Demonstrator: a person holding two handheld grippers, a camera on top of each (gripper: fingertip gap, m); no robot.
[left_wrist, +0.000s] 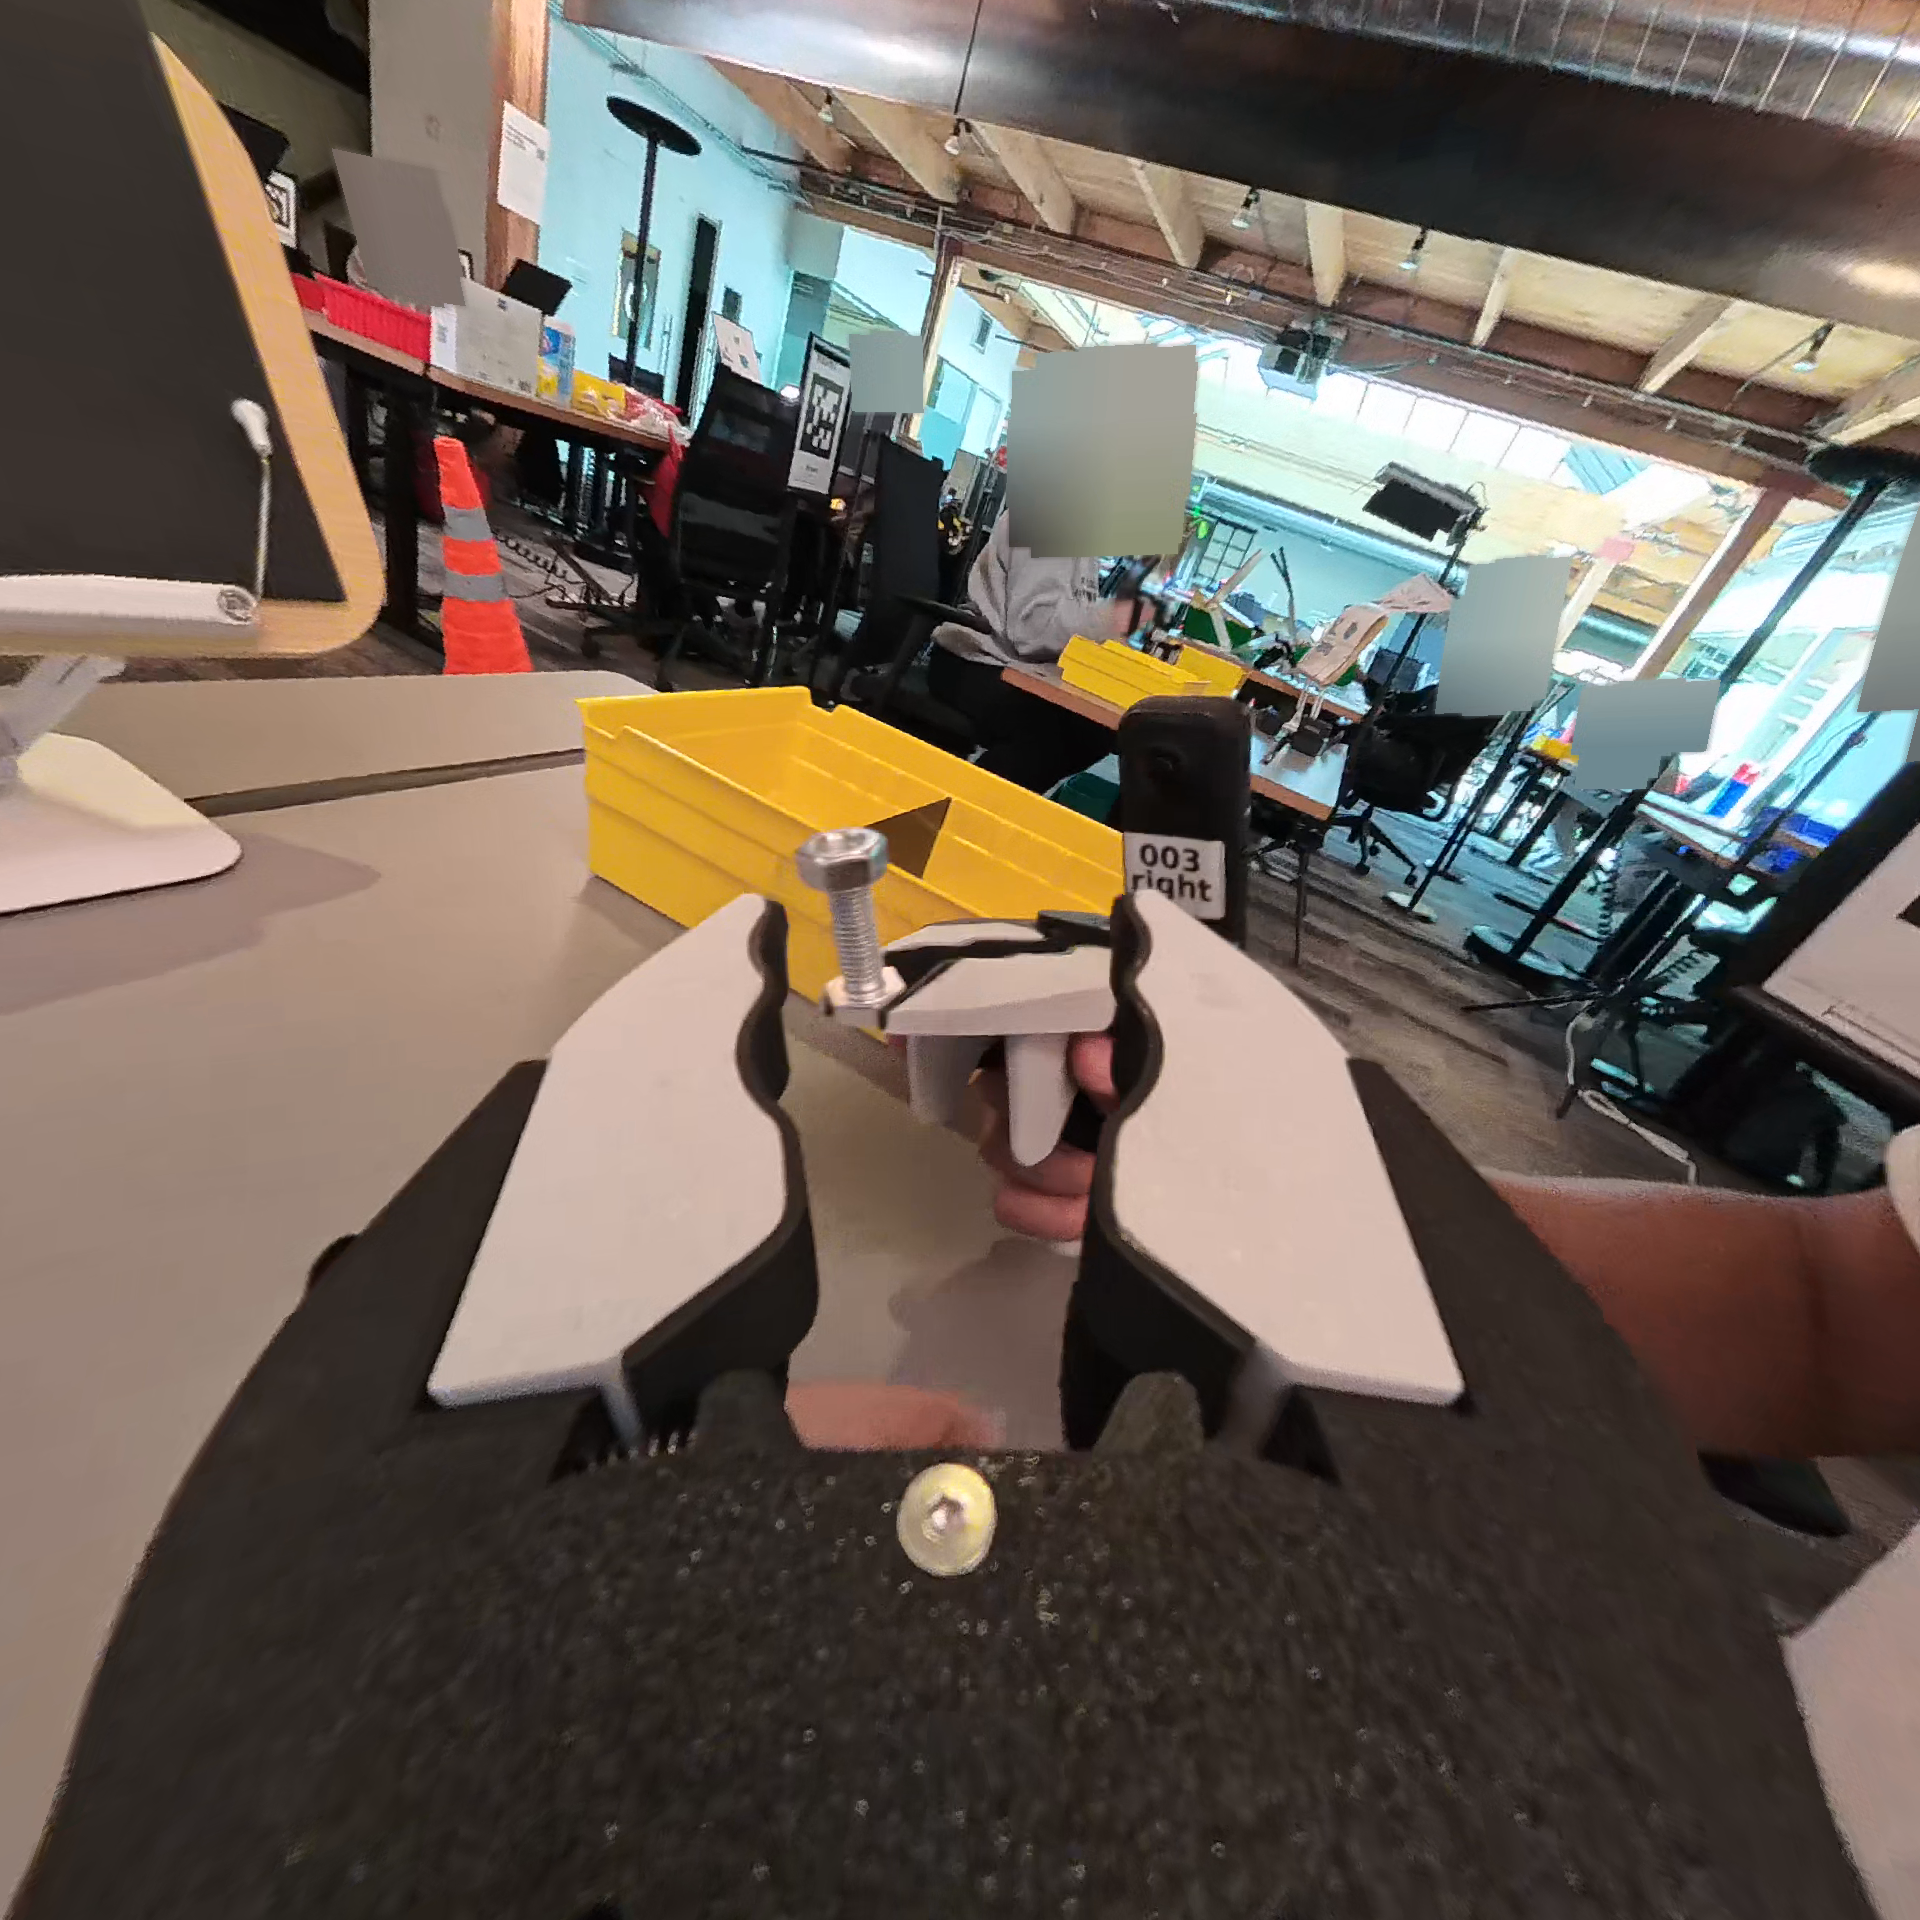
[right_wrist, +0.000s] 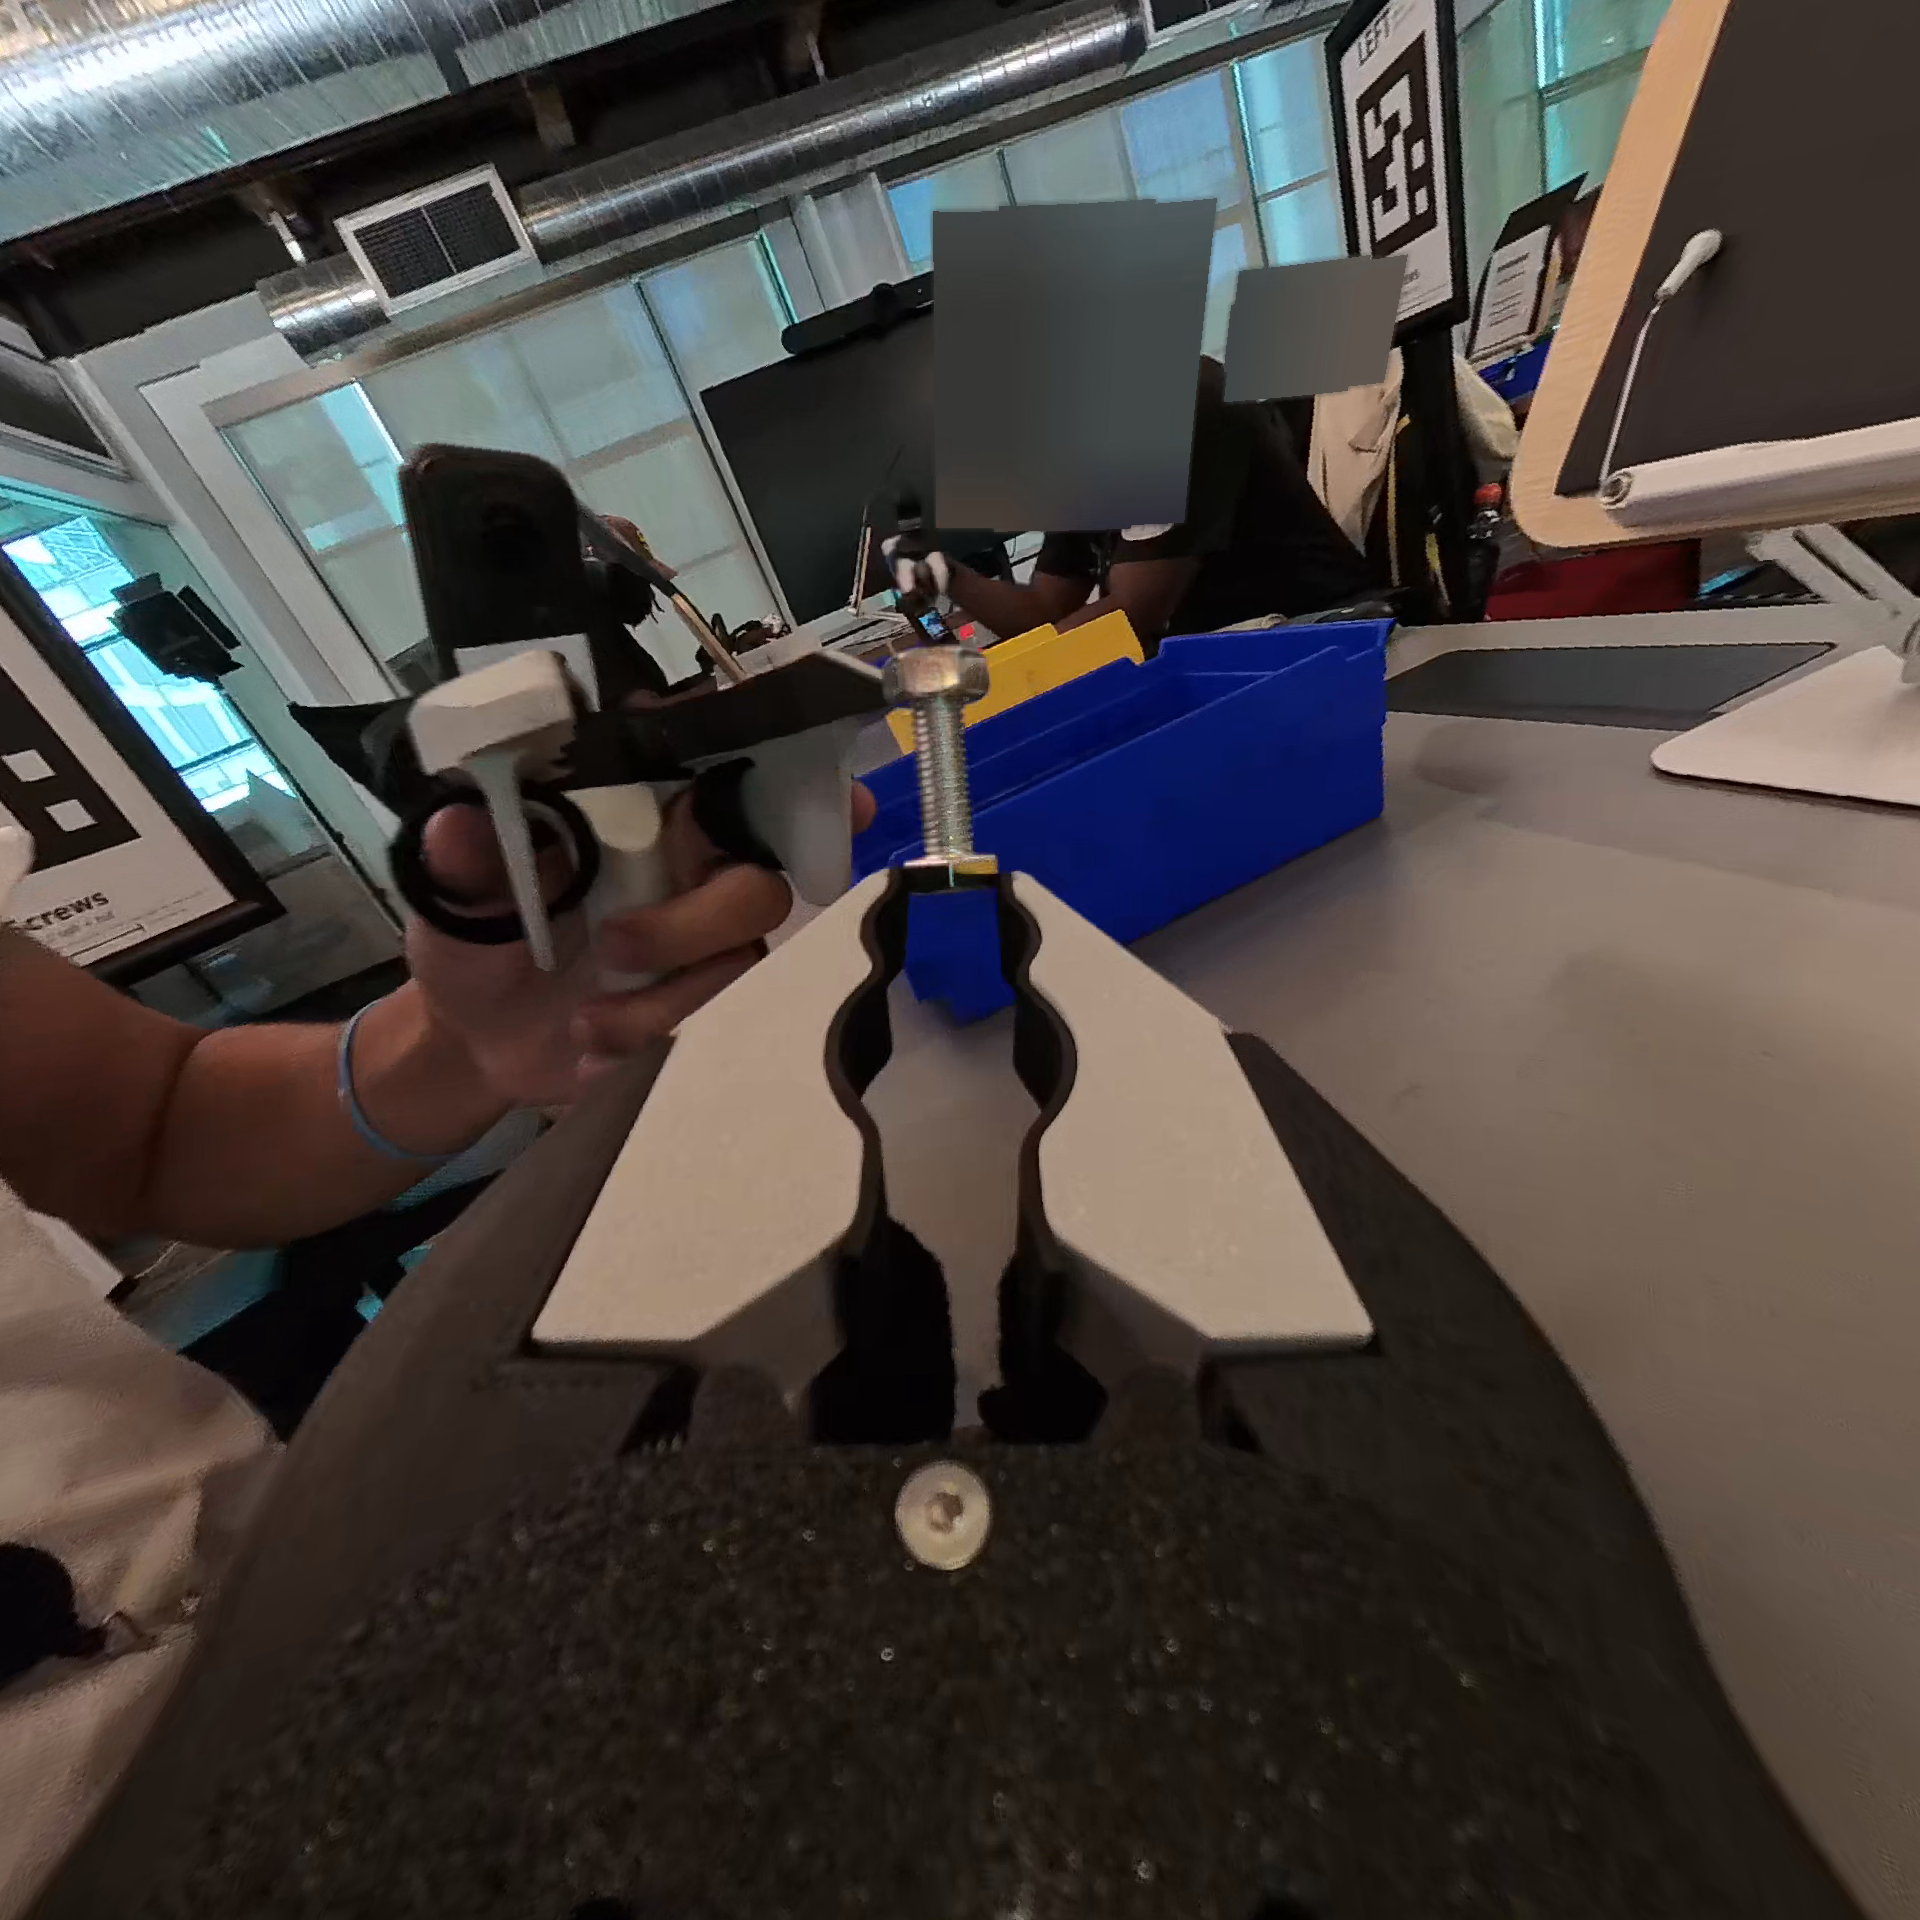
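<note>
My right gripper (right_wrist: 948, 883) is shut on a silver hex nut (right_wrist: 948, 869) at its fingertips. A silver bolt (right_wrist: 943, 769) is threaded into the nut and stands upright, its hex head (right_wrist: 935, 675) on top. In the left wrist view my left gripper (left_wrist: 945, 920) is open wide around the right gripper (left_wrist: 914, 987) and the bolt (left_wrist: 852, 925). The bolt stands close to the left pad with a gap showing. In the right wrist view the left gripper's fingers (right_wrist: 727, 717) reach in from the left at the level of the bolt's head.
A yellow bin (left_wrist: 727, 790) lies on the grey table (left_wrist: 312, 1039) behind the grippers. A blue bin (right_wrist: 1195, 790) stands just beyond the bolt. A monitor on a white stand (left_wrist: 156, 364) is on the table's edge. An orange cone (left_wrist: 473, 571) and other desks are farther off. My right fingertips sit around 5 centimetres from my left ones.
</note>
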